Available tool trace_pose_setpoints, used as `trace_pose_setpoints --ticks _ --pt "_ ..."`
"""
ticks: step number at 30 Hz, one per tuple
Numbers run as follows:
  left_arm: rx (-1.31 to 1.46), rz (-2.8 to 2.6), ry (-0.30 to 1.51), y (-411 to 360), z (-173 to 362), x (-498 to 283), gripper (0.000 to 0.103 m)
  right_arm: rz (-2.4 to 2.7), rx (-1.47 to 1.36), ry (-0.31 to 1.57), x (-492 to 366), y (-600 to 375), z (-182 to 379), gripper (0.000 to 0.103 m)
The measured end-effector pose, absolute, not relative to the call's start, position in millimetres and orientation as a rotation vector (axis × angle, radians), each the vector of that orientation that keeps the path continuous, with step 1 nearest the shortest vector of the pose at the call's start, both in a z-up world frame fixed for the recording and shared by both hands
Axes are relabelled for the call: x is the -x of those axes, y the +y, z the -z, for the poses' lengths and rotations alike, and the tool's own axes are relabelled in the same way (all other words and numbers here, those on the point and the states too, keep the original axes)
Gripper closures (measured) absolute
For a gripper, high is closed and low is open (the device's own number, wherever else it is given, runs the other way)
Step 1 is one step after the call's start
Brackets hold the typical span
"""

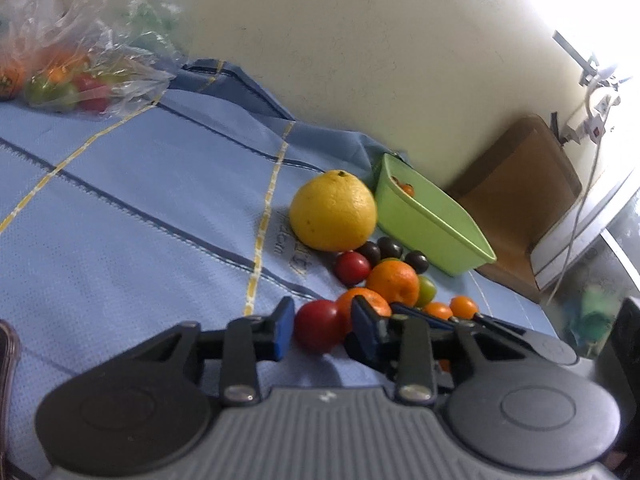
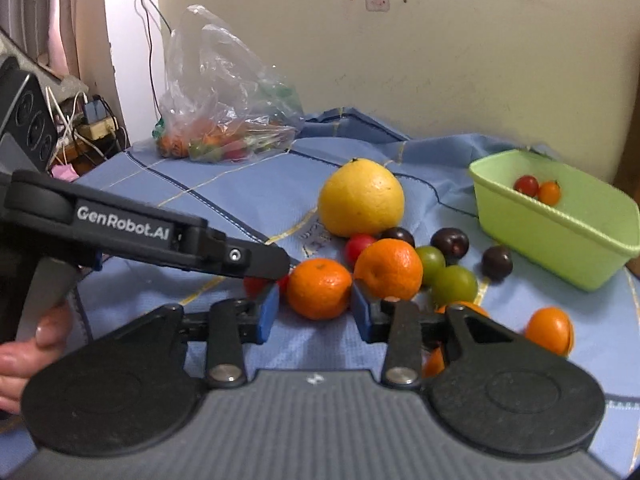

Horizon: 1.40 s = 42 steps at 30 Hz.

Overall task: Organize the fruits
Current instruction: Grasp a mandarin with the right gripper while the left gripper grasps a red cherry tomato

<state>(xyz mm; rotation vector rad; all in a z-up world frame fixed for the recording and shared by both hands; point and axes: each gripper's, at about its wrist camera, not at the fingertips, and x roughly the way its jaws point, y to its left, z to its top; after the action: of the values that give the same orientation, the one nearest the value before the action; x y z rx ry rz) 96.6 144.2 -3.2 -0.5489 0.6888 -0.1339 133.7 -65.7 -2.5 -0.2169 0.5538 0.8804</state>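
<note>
A pile of fruit lies on the blue cloth. My left gripper (image 1: 320, 330) is open, its blue pads on either side of a red tomato (image 1: 320, 324) that rests on the cloth. My right gripper (image 2: 314, 312) is open around an orange mandarin (image 2: 319, 289), with small gaps on both sides. The left gripper (image 2: 276, 266) crosses the right wrist view, its tip over the red tomato (image 2: 256, 285). A large yellow citrus (image 2: 360, 198) sits behind the pile. A green basket (image 2: 560, 236) at the right holds a red cherry tomato (image 2: 525, 185) and a small orange one (image 2: 549, 193).
A second mandarin (image 2: 388, 268), green plums (image 2: 454, 284), dark plums (image 2: 450, 241) and small orange fruits (image 2: 549, 330) lie in the pile. A clear plastic bag (image 2: 224, 120) of fruit stands at the back left. The wall is close behind. A brown board (image 1: 516, 196) leans beyond the basket.
</note>
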Motion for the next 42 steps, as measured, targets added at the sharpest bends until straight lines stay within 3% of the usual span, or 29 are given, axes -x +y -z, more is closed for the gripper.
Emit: trace_pose_setpoints --ticks 4,5,8,26,34,35,42 --pt "0.566 0.137 0.677 146 4 -93 0.075 -0.882 0.204 0.530 -133 -62 0 0.058" --pt "0.555 0.135 0.675 143 3 -91 0.075 -0.878 0.203 0.531 -132 -63 0 0.067" --pt "0.546 0.155 0.680 134 -1 -84 0.075 -0.854 0.202 0.532 -129 -68 -4 0.067" --pt "0.366 0.432 0.727 -7 -5 -52 0.075 -0.567 0.053 0.508 -52 -208 -5 0.067" --pt "0.225 0.350 0.677 -16 -12 -35 0.073 -0.565 0.059 0.488 -36 -225 5 0.063" --pt "0.204 0.330 0.664 -16 -13 -33 0.069 -0.566 0.058 0.489 -36 -225 6 0.058" --pt "0.062 0.282 0.606 -27 -16 -19 0.052 -0.576 0.033 0.487 -35 -230 8 0.054"
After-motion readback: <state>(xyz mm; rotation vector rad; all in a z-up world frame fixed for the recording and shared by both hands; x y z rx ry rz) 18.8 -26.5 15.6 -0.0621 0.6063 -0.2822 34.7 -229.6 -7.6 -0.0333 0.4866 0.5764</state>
